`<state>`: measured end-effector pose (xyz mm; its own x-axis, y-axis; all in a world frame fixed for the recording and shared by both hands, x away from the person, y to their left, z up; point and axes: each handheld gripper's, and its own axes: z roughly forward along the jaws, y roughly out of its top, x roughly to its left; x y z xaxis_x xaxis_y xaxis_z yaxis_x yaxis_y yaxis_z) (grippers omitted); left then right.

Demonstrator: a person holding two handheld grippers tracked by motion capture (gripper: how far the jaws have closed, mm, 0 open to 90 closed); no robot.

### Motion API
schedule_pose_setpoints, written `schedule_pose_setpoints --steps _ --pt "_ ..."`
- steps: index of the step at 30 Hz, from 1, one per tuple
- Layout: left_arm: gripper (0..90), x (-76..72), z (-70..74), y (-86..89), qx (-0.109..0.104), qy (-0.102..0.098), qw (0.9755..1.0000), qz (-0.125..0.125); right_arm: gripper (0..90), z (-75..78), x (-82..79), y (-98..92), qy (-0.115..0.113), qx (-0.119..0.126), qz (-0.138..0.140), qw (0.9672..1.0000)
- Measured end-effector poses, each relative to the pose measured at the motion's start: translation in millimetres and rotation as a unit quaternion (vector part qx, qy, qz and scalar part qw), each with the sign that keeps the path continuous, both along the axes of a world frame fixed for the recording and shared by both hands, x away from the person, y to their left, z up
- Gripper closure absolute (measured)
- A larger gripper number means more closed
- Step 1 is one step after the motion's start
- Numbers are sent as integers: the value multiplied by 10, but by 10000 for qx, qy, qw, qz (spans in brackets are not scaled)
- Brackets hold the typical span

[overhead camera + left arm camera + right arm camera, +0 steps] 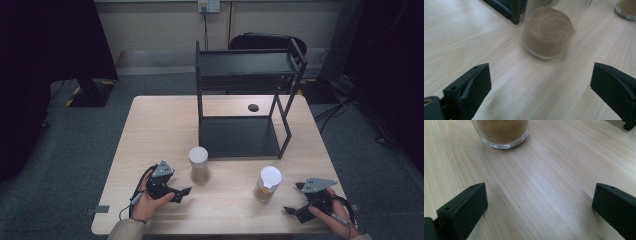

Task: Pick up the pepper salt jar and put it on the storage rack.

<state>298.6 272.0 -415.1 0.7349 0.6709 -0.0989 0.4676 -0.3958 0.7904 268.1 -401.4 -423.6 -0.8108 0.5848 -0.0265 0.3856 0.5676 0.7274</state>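
Note:
Two glass jars with white lids and brown powder stand on the wooden table (160,125). In the high view the left jar (198,165) is just right of my left gripper (182,195), which is open. The left gripper view shows this jar (546,32) a short way ahead of the wide-apart jaws of my left gripper (540,82). The right jar (267,184) stands left of my right gripper (293,197), also open. In the right gripper view that jar (502,132) sits ahead and to the left, apart from my right gripper (539,202).
A black two-level metal rack (245,100) stands at the table's middle back, its leg (515,11) close behind the left jar. A small black round spot (253,107) lies on the table behind it. A dark chair (265,40) is beyond the table.

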Motion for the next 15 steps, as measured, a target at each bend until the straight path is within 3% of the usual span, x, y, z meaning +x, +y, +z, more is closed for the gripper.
schedule_pose_setpoints --steps 15 --pt "25 114 97 -106 -131 -25 9998 -148 0 0 -1 0 0 1 -1 10000"
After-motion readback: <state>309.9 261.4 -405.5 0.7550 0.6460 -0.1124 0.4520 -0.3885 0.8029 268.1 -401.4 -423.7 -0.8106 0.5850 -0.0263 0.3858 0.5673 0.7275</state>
